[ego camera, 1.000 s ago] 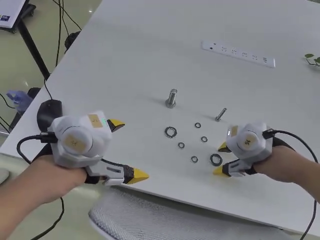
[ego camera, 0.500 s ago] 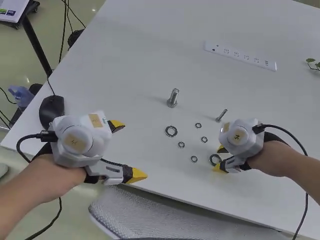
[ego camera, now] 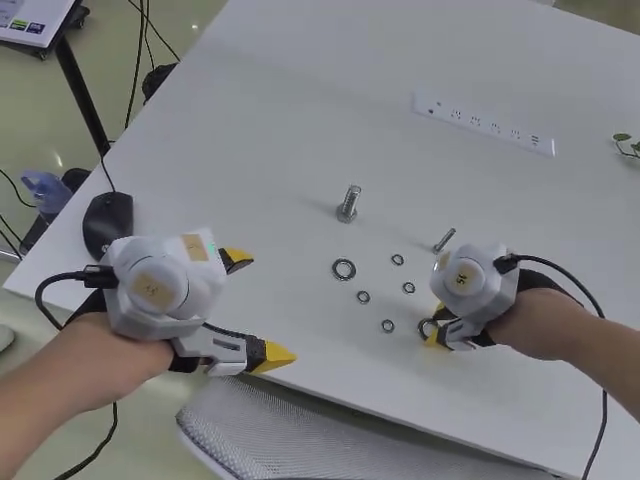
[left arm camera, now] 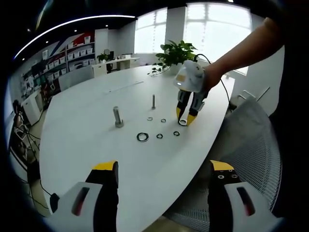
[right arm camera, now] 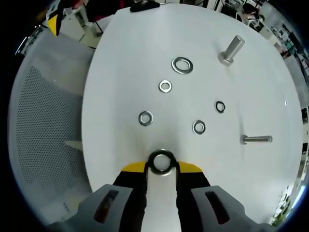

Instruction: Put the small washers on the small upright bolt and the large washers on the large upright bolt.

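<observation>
We see a shiny metal large washer, a duller metal large bolt at two o'clock, and a smooth, matt table.

Silver-coloured large upright bolt far left, small upright bolt right of it; large washer and four small washers flat nearer; second large washer near right, flat between right gripper jaws.

Left gripper fingers wide apart; right gripper fingers narrowed, downward.
</observation>
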